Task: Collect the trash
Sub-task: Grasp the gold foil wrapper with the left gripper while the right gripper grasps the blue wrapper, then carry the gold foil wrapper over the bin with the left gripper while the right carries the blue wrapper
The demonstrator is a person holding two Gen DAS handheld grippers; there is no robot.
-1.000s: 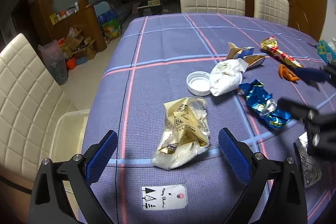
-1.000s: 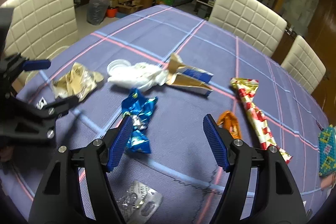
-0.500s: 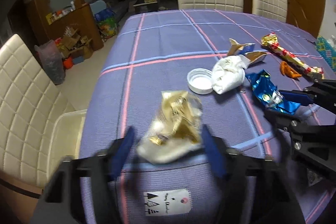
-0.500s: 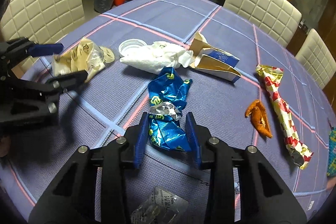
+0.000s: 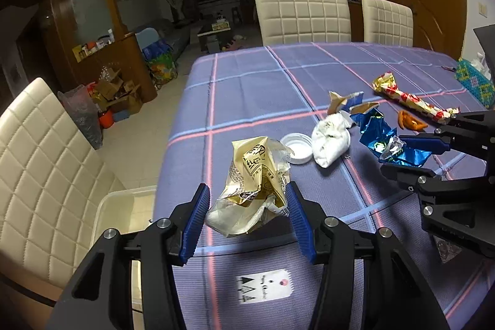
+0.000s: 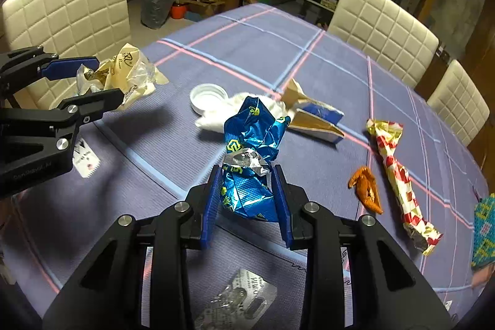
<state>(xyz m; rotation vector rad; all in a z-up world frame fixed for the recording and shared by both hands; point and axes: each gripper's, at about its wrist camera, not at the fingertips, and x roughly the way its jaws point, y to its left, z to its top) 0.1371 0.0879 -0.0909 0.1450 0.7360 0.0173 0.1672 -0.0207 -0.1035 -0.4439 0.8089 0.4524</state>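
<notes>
My left gripper (image 5: 247,190) has its jaws closing on a crumpled gold wrapper (image 5: 256,175); the blue pads press its sides and it hangs above the purple checked tablecloth (image 5: 247,88). My right gripper (image 6: 246,175) is shut on a crumpled blue foil wrapper (image 6: 253,138), which stands up between the pads. In the right wrist view the left gripper (image 6: 108,79) holds the gold wrapper (image 6: 130,73) at the left. The right gripper (image 5: 394,155) with the blue wrapper (image 5: 374,132) shows at the right of the left wrist view.
On the cloth lie a white cap (image 6: 207,96), a white tissue wad (image 5: 329,138), a torn carton (image 6: 315,119), a red-and-white wrapper (image 6: 399,175), orange peel (image 6: 366,187), a blister pack (image 6: 238,299) and a paper tag (image 5: 263,286). A white bin (image 5: 120,206) stands beside the table's left edge by a chair (image 5: 40,163).
Both grippers were open above the wrappers; each has closed on its wrapper. The left one has lifted the gold wrapper off the cloth, and the blue wrapper now stands upright.
</notes>
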